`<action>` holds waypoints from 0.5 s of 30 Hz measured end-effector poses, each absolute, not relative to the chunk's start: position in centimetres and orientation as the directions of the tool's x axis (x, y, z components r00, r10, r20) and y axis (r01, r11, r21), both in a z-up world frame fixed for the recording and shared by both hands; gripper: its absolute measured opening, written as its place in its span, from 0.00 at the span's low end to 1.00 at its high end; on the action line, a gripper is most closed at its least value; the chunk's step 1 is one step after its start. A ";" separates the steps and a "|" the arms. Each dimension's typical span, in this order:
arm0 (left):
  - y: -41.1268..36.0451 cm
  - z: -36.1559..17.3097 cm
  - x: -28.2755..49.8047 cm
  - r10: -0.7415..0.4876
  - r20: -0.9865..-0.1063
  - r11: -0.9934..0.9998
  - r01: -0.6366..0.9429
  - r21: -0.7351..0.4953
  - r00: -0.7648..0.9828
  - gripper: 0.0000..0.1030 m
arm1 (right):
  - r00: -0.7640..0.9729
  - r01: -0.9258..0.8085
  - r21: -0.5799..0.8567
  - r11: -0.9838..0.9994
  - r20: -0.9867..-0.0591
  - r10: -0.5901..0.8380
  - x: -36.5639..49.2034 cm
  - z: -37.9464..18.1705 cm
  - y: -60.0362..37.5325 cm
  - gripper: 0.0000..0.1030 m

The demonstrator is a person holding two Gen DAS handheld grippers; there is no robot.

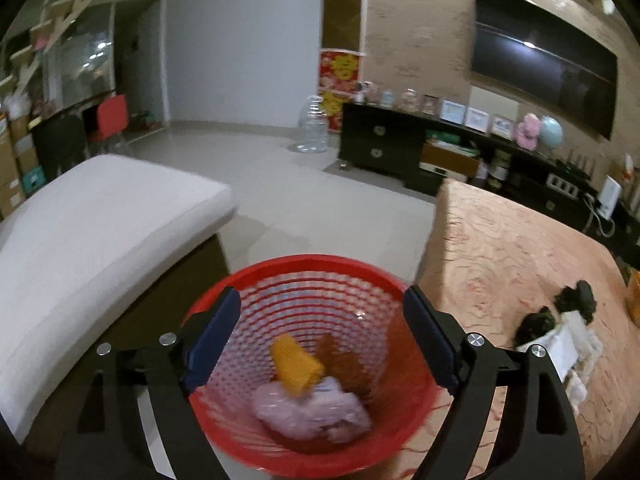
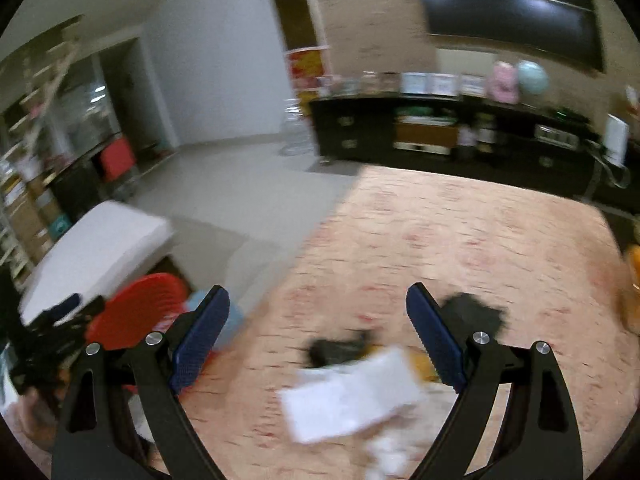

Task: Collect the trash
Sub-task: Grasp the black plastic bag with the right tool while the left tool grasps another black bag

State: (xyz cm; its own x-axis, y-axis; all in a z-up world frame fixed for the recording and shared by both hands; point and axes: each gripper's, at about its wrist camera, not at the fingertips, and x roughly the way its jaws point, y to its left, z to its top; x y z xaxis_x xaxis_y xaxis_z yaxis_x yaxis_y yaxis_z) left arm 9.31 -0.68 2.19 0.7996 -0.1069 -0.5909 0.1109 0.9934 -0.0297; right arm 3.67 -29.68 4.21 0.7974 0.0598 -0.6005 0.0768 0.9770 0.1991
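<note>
Three scraps [image 1: 297,364] in one basket [image 1: 304,266]

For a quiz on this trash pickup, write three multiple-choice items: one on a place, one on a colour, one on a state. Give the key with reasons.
1. Where does the white paper lie?
A. on the pink-patterned table
B. on the floor
C. in the basket

2. What colour is the mesh basket?
A. blue
B. red
C. white

3. How does the left gripper stand?
A. shut on a wrapper
B. shut on nothing
C. open, above the basket

Key:
1 A, the paper rests on the table beside dark scraps, ahead of the open right gripper.
2 B, its rim and lattice are red.
3 C, the fingers stand wide apart with nothing between them; the orange piece lies in the basket.
</note>
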 end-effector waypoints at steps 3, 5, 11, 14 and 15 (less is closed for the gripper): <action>-3.6 2.3 9.8 -0.161 -0.611 0.984 0.172 -0.042 0.775 0.78 | 0.783 0.155 0.200 0.967 -0.622 0.003 3.0 2.7 -33.7 0.85; -5.5 2.2 10.1 -0.188 -0.624 0.977 0.209 -0.039 0.759 0.78 | 0.772 0.205 0.185 0.961 -0.634 -0.042 2.7 1.9 -35.9 0.85; -12.7 1.8 12.5 -0.262 -0.669 0.937 0.351 -0.003 0.696 0.78 | 0.731 0.293 0.201 0.935 -0.678 -0.083 4.0 -1.0 -41.0 0.85; -15.9 0.8 14.2 -0.283 -0.697 0.919 0.394 0.000 0.659 0.78 | 0.695 0.317 0.214 0.924 -0.716 -0.072 5.5 -3.3 -42.7 0.85; -16.5 0.4 14.5 -0.289 -0.703 0.915 0.403 -0.003 0.650 0.78 | 0.681 0.315 0.206 0.927 -0.729 -0.069 6.2 -4.0 -42.9 0.85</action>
State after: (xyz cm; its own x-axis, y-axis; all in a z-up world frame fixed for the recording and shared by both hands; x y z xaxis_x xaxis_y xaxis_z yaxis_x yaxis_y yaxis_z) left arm 14.52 -16.54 0.35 0.6504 -0.2886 -0.7026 0.4025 0.9154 -0.0034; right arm 6.17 -42.93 -4.00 0.6814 -0.0691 -0.7287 0.3146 0.9265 0.2063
